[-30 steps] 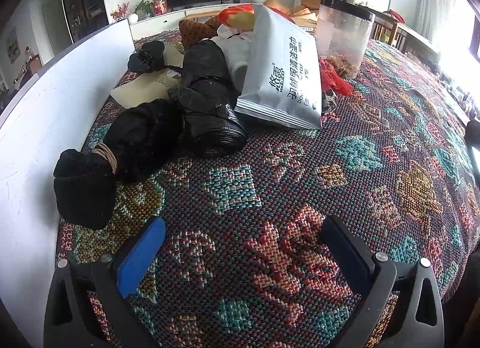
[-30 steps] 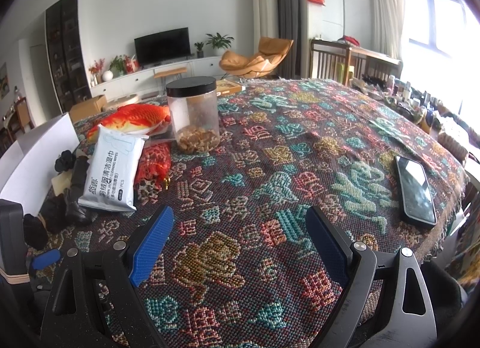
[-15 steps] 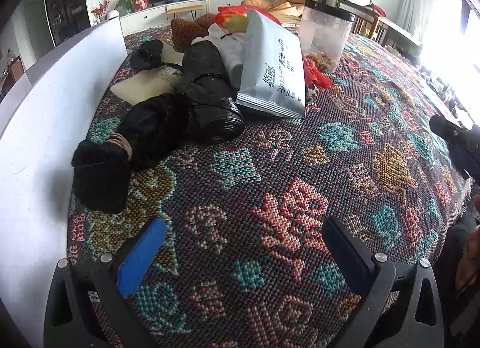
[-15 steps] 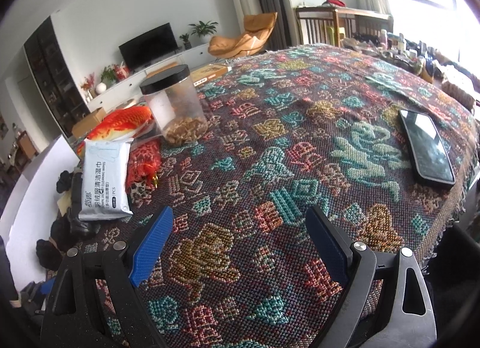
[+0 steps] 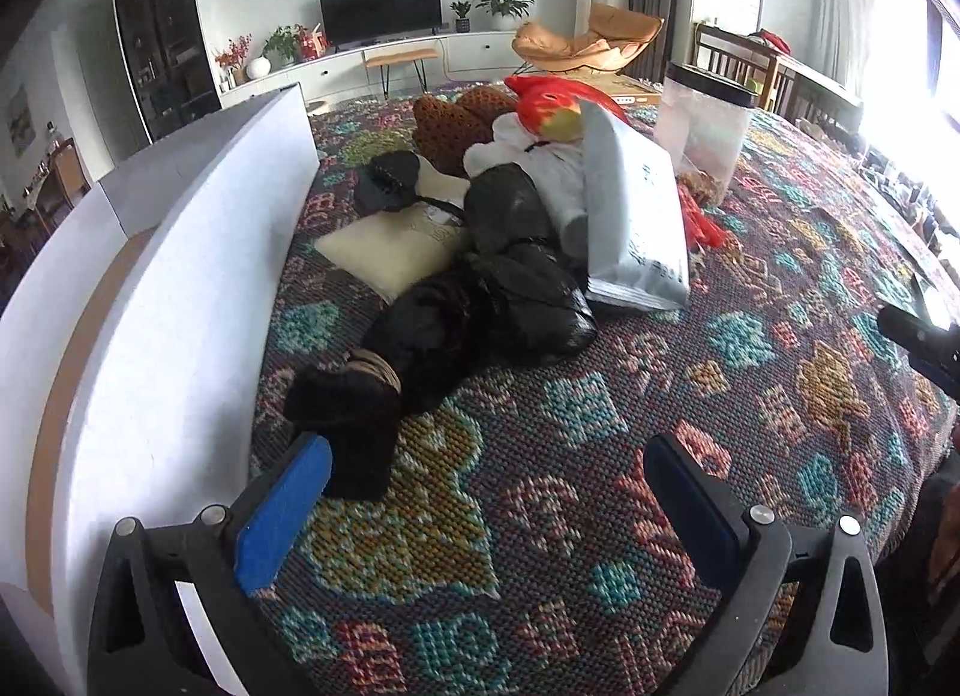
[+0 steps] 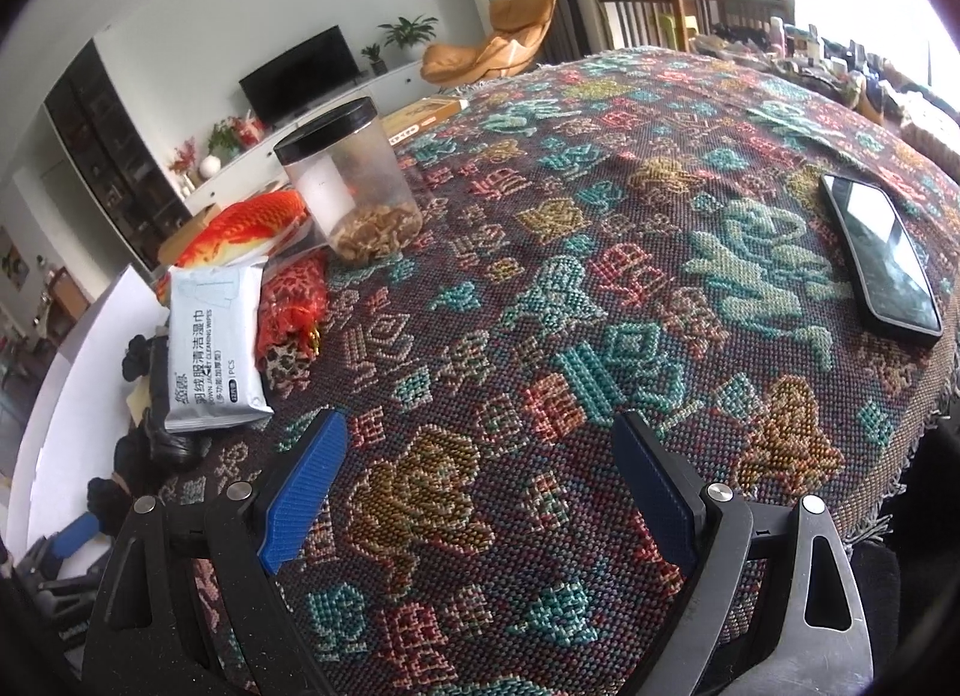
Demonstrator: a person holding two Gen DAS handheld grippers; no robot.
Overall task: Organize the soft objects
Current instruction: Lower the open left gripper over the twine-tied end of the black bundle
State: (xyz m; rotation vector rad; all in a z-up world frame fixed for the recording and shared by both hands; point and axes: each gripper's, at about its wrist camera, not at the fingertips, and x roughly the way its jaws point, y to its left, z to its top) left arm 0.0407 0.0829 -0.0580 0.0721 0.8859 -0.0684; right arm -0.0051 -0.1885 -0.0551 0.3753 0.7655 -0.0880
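A heap of soft things lies on the patterned tablecloth (image 5: 600, 456) beside a white board (image 5: 180, 300): a black bundle tied with a band (image 5: 354, 414), black plastic bags (image 5: 516, 288), a cream pouch (image 5: 396, 246), a grey wipes pack (image 5: 636, 228) (image 6: 210, 348), a white soft toy (image 5: 540, 168), a brown knitted piece (image 5: 450, 126) and a red-orange fish plush (image 5: 552, 102) (image 6: 252, 228). My left gripper (image 5: 486, 492) is open, its blue left pad just short of the black bundle. My right gripper (image 6: 480, 474) is open over bare cloth, right of the heap.
A clear jar with a black lid (image 6: 348, 186) (image 5: 702, 126) stands behind the heap, a red patterned pouch (image 6: 294, 306) beside it. A phone (image 6: 876, 258) lies near the table's right edge. The white board walls off the left side.
My left gripper has drawn back and left along the board, so the heap now sits farther off. My right gripper has tilted and shifted, showing more of the table's right side.
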